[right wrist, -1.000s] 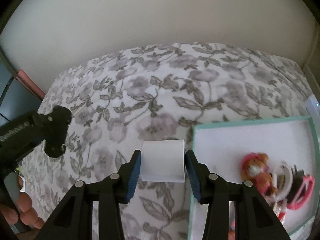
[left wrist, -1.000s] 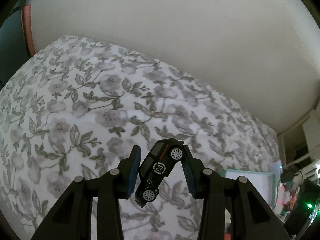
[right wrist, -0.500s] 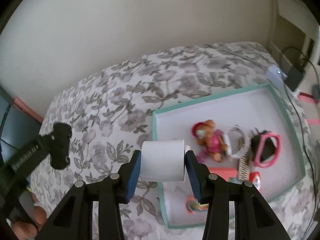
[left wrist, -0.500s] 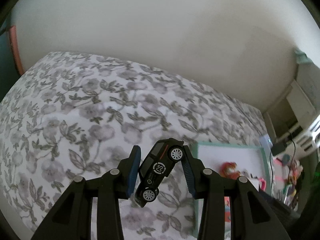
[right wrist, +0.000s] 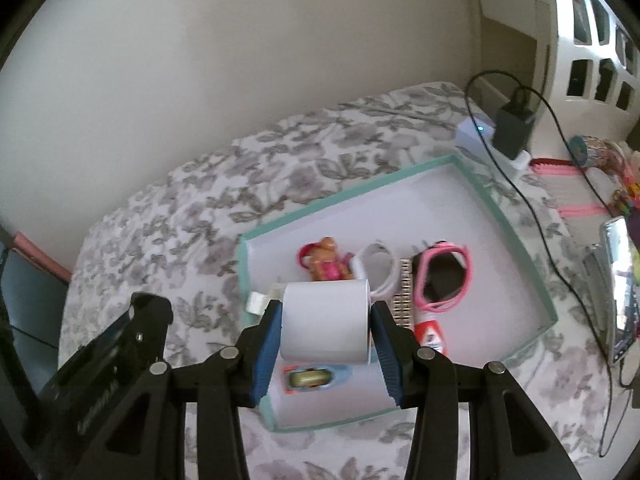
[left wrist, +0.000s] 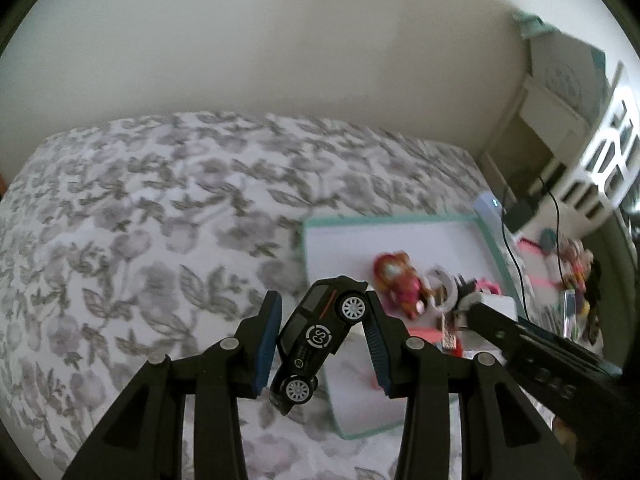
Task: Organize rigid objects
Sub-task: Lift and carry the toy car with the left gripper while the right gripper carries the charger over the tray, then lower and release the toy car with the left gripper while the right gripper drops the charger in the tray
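**Carrying two more items to the tray**

Holding a black toy car (left wrist: 320, 336) clenched askew in the left gripper (left wrist: 320, 340), hovering at the tray's (right wrist: 516, 236) near left corner. Gripping a white roll (right wrist: 325, 322) in the right gripper (right wrist: 325, 340), hanging over the tray's near side. Already lying inside the tray: a doll (right wrist: 326, 262), a white ring (right wrist: 378, 266), pink glasses (right wrist: 444, 276), a red tube (right wrist: 430, 336), a small car (right wrist: 314, 378). Remaining, apparently: setting down both held items.

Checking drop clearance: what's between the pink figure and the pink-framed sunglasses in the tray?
Right wrist view: a white ring lies between the figure and sunglasses.
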`<state>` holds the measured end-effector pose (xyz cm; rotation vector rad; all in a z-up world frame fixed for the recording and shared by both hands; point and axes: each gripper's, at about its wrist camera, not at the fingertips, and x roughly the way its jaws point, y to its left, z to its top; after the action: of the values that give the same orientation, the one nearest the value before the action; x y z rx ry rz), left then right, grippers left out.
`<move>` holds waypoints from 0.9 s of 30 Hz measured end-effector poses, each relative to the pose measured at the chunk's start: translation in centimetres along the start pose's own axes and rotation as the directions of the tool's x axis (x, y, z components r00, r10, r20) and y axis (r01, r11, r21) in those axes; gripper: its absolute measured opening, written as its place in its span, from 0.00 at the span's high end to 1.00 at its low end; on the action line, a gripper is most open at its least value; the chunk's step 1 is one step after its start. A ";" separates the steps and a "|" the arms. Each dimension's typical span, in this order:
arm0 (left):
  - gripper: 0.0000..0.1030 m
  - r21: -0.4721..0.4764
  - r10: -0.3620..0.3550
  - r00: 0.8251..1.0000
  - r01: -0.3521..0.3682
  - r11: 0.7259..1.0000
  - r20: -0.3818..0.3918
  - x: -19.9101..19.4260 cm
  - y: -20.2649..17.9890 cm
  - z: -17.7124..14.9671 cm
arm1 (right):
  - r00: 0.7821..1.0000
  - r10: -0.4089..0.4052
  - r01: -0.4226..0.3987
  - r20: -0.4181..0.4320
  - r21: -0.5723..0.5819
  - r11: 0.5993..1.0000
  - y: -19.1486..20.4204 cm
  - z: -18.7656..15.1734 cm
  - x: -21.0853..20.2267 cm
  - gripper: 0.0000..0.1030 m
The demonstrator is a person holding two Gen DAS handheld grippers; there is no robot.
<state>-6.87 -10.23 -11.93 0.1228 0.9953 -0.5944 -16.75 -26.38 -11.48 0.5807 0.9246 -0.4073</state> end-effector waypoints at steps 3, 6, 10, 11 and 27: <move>0.59 0.002 -0.035 0.998 0.035 0.999 -0.044 1.2 -0.8 -0.5 | 0.998 -0.037 0.038 -0.058 0.013 0.999 -0.9 -0.1 1.5 0.54; 0.59 -0.008 -0.061 0.994 0.061 0.998 -0.089 2.3 -1.1 -1.0 | 0.996 -0.034 0.036 -0.085 0.023 0.999 -1.6 -0.2 2.1 0.54; 0.59 0.003 -0.055 0.990 0.056 0.998 -0.133 3.6 -1.6 -1.6 | 0.994 -0.054 0.056 -0.099 0.015 0.998 -1.9 -0.2 2.7 0.54; 0.59 -0.002 -0.064 0.988 0.065 0.998 -0.141 3.8 -1.6 -1.6 | 0.993 -0.057 0.059 -0.103 0.014 0.998 -1.9 -0.2 2.8 0.54; 0.59 -0.044 -0.123 0.970 0.117 0.992 -0.210 6.2 -2.0 -2.5 | 0.976 -0.145 0.144 -0.165 -0.015 0.989 -2.6 -0.6 4.9 0.54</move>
<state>-7.30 -13.56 -18.00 0.1001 1.2256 -0.6862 -15.89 -28.40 -16.58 0.5525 1.1315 -0.4936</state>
